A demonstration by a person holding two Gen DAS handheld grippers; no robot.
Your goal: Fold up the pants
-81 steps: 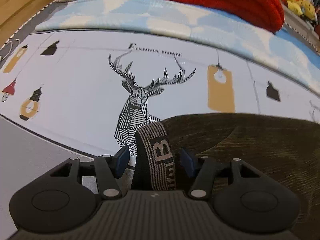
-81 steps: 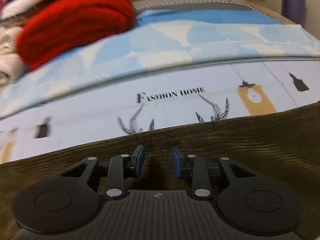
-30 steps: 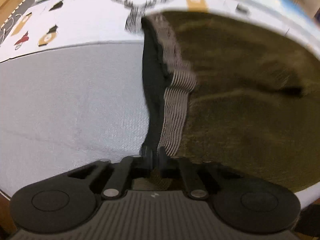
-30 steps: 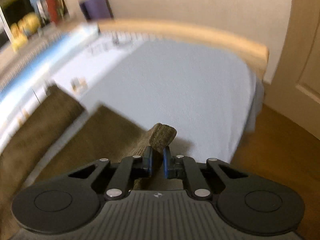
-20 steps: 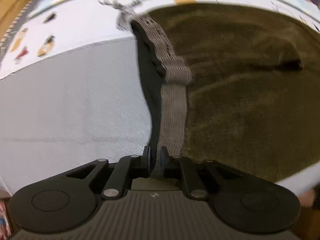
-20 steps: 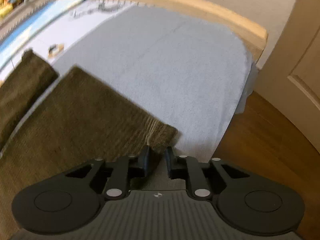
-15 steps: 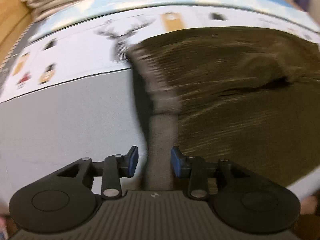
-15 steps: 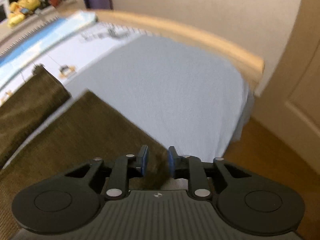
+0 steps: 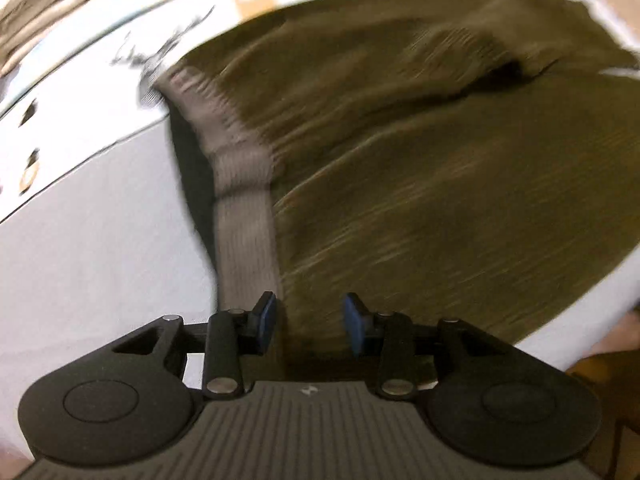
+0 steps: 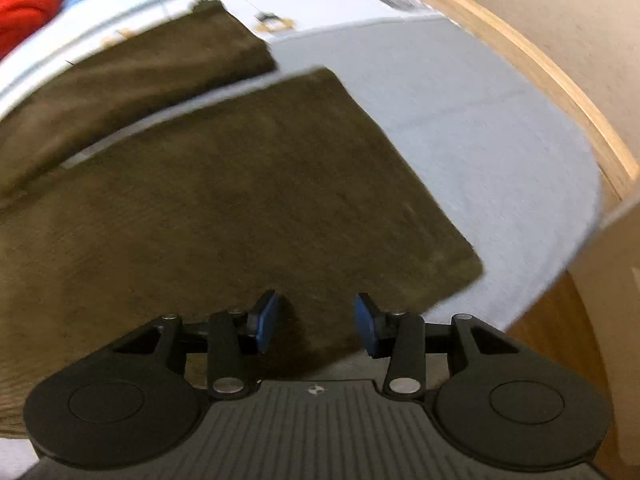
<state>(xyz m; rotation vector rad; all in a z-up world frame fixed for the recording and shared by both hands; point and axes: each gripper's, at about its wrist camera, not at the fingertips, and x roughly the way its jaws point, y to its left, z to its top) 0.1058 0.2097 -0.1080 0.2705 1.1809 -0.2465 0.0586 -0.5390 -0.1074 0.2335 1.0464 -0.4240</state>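
Both the left gripper [image 9: 307, 322] and right gripper [image 10: 316, 323], clamped a second ago, now gape wide and hold nothing, leaving the pants [image 10: 224, 184] flat on the bed [image 10: 480, 128], legs toward 11 o'clock, ready for folding

Dim, motion-blurred, fisheye-warped edges
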